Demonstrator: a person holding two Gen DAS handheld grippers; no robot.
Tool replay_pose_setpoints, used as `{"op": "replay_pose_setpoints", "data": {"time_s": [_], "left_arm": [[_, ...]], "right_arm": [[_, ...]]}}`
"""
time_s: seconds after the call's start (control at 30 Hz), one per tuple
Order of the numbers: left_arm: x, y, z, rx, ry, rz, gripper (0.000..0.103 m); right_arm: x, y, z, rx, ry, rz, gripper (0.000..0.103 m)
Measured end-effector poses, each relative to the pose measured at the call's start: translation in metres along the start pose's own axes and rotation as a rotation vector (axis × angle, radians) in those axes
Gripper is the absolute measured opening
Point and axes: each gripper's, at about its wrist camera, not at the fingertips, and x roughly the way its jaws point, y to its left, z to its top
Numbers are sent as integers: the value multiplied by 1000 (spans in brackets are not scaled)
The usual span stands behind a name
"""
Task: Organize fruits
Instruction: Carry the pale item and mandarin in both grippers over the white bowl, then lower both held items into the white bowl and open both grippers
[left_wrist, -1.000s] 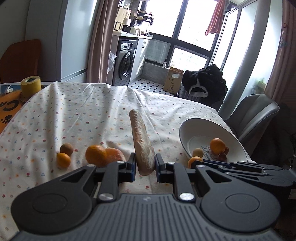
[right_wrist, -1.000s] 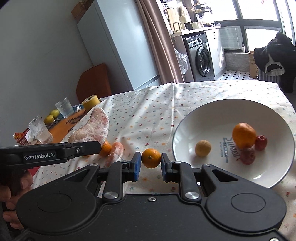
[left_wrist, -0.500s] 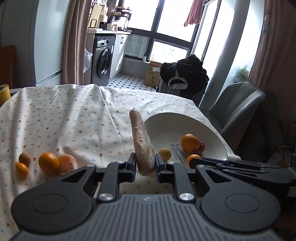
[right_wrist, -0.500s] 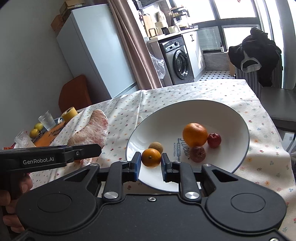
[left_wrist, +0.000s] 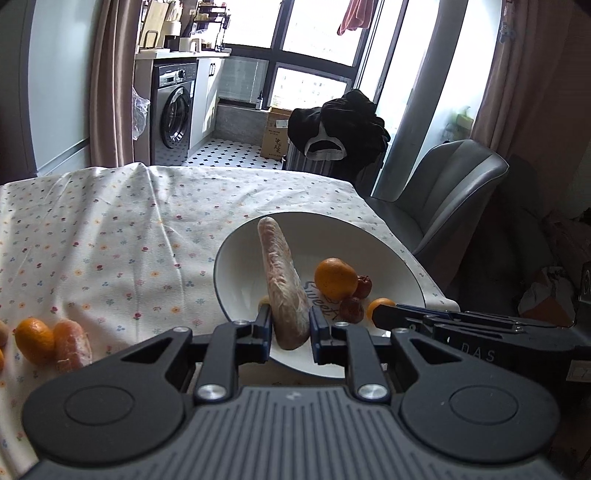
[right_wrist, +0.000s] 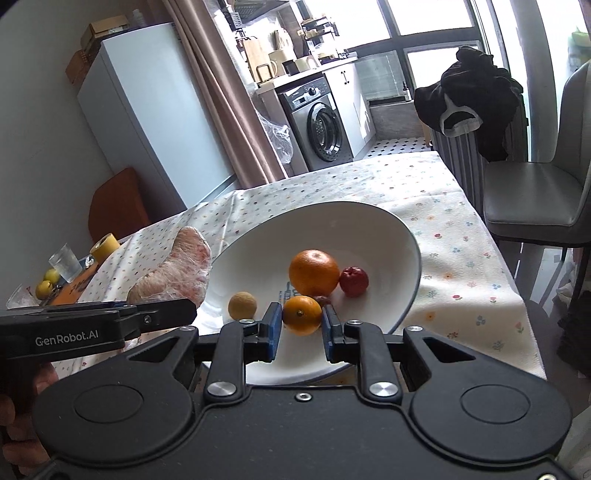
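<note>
Orange tangerine (right_wrist: 301, 314) pinched in right gripper (right_wrist: 297, 322) jaws, low over near side of bowl (right_wrist: 388, 229). Left gripper (left_wrist: 289, 325) jaws clamp wrapped long fruit (left_wrist: 282, 288) by its base, tip up, over bowl. Bowl holds orange (right_wrist: 314, 272), red fruit (right_wrist: 354, 281), tan fruit (right_wrist: 242, 305). Two fruits (left_wrist: 51, 341) left on table (left_wrist: 110, 236). Risk: both grippers crowd bowl; long fruit could topple out on release.

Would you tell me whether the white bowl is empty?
Not empty: the white bowl holds a large orange, red fruit and tan fruit.
</note>
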Motion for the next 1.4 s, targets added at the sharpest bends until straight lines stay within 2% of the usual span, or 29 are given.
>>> {"op": "replay_pose_setpoints", "data": {"time_s": [0.07, 0.33, 0.4, 0.47, 0.8, 0.87, 1.03, 1.17, 1.23, 1.4], "left_arm": [[5, -5, 1, 11, 7, -6, 19], [23, -15, 0, 24, 36, -13, 19], [20, -16, -1, 39, 21, -9, 20], [16, -18, -1, 63, 8, -4, 22], [-5, -2, 8, 54, -22, 37, 24], [-11, -1, 8, 68, -28, 42, 28], [-22, 8, 5, 70, -50, 68, 50], [-30, 18, 4, 55, -55, 78, 55], [-35, 23, 3, 51, -66, 92, 64], [-50, 41, 1, 26, -91, 125, 78]], "right_arm": [[0, -4, 0, 5, -3, -15, 28], [-6, -14, -5, 15, -17, -15, 34], [-8, -13, -4, 13, -18, -13, 36], [-9, -9, -5, -5, -24, -6, 45], [-8, -5, -4, 11, -29, -12, 47], [-7, -2, -4, 8, -30, -11, 47], [-8, 9, -5, 0, -35, 2, 47], [-10, 25, -4, -38, -46, 9, 56], [-9, 33, -3, -52, -44, 20, 56], [-7, 51, -1, -85, -45, 39, 60]]}}
